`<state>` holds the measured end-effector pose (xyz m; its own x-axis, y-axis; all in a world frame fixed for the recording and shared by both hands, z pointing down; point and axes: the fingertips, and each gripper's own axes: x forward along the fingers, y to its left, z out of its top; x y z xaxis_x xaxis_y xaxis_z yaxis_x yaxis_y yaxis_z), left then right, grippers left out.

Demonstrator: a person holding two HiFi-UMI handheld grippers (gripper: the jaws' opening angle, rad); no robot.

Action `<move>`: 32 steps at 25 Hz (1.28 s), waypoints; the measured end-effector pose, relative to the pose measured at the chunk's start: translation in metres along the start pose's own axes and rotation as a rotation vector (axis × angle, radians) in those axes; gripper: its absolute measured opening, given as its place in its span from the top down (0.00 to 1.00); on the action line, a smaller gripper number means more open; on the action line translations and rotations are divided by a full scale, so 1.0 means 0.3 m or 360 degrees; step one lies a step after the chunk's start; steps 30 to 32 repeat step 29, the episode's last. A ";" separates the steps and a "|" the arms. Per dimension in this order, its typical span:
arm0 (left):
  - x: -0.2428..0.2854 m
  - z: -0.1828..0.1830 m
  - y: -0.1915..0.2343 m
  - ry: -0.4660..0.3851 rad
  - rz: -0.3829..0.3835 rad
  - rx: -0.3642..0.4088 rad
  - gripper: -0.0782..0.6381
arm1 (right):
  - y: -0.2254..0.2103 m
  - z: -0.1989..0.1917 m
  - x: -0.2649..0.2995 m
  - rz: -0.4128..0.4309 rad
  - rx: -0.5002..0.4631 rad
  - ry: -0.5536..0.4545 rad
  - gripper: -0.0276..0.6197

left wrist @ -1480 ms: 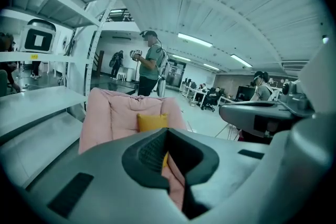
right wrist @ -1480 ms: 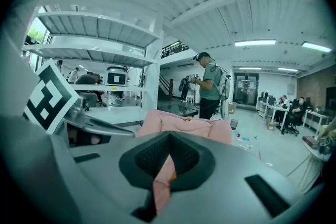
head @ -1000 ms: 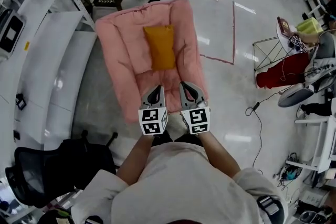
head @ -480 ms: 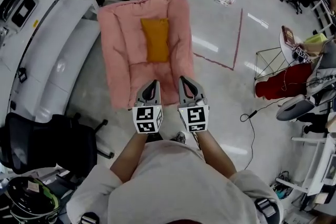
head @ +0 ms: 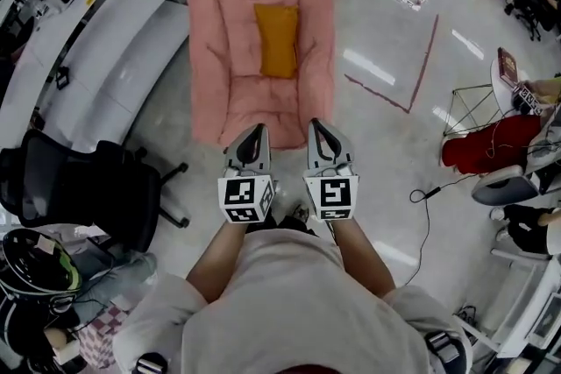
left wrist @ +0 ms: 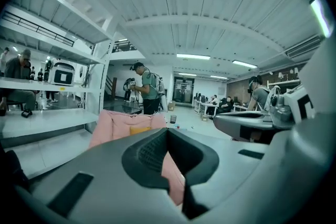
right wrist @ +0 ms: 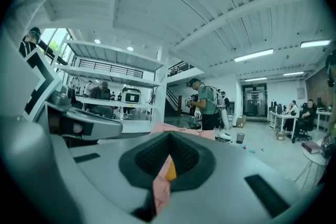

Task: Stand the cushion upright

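Cushion point(head: 263, 92) shifted up-frame, left hand-held gripper point(head: 256, 132) and right hand-held gripper point(head: 316, 127) clamped on its near edge, bare floor point(head: 377, 153) rightward.

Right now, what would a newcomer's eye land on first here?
The big pink cushion lies flat on the grey floor in the upper middle of the head view, with an orange patch near its centre. The left gripper and right gripper sit side by side at its near edge, both shut on pink fabric. A black office chair stands at left.

open-plan lab workspace — white metal shelving point(head: 114, 39), taped floor marks point(head: 425, 57), black office chair point(head: 96, 197), staffed desks point(right wrist: 277, 115)
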<state>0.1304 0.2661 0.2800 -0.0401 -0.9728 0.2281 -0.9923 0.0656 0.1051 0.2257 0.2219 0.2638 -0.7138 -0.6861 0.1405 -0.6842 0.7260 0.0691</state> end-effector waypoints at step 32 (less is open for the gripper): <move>-0.083 0.001 -0.200 -0.0073 -0.0047 0.0106 0.87 | -0.042 0.000 -0.179 0.0023 0.0075 -0.0120 0.95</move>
